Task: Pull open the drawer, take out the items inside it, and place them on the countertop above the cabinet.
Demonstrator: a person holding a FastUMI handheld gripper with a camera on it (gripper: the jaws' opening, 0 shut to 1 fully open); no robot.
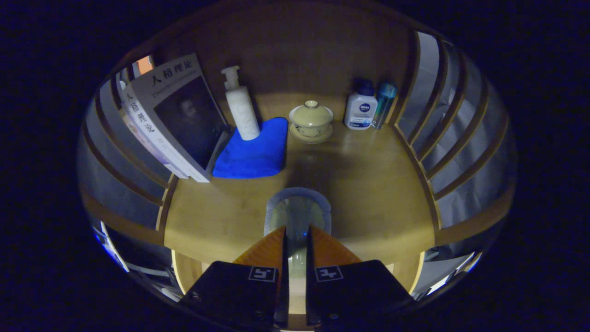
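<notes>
The tool [295, 233] is nearly closed, pinching a thin, see-through packet [297, 207] that sits on the counter [368, 184] at 12 o'clock from its tips; it looks light, soft and slippery, so hold its edge.

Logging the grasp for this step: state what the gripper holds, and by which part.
The gripper is shut on a pale, translucent packet, pinching its near edge; the rest sticks out ahead of the fingers, over the wooden countertop.
</notes>
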